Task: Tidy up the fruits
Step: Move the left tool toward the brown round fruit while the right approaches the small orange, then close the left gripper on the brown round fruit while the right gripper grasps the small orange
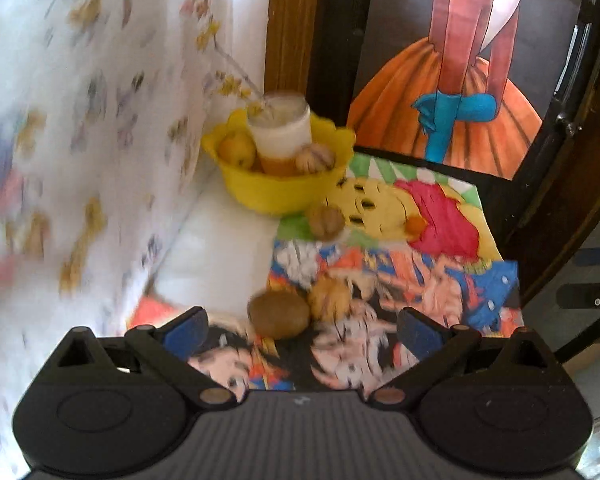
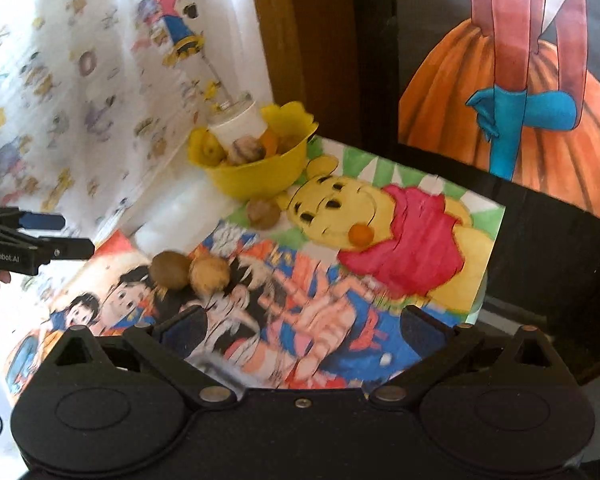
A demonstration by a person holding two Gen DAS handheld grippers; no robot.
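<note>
1. Left gripper (image 1: 302, 328) jaws spread wide, nothing between them, low over the cartoon drawings (image 1: 400, 292).
2. Right gripper (image 2: 304, 328) jaws also wide apart, empty, above the same drawings.
3. Yellow bowl (image 2: 256, 178) sits at the far corner by the patterned curtain (image 2: 80, 80); holds a white cup (image 2: 240, 124), a yellow fruit (image 1: 236, 148), other round fruits.
4. Brown fruit (image 1: 278, 314) and tan fruit (image 1: 332, 298) touching each other, just ahead of the left gripper.
5. Another brown fruit (image 2: 263, 213) just beside the bowl.
6. Small orange fruit (image 2: 360, 235) alone on the bear drawing (image 2: 400, 232).
7. Left-view blurry.
</note>
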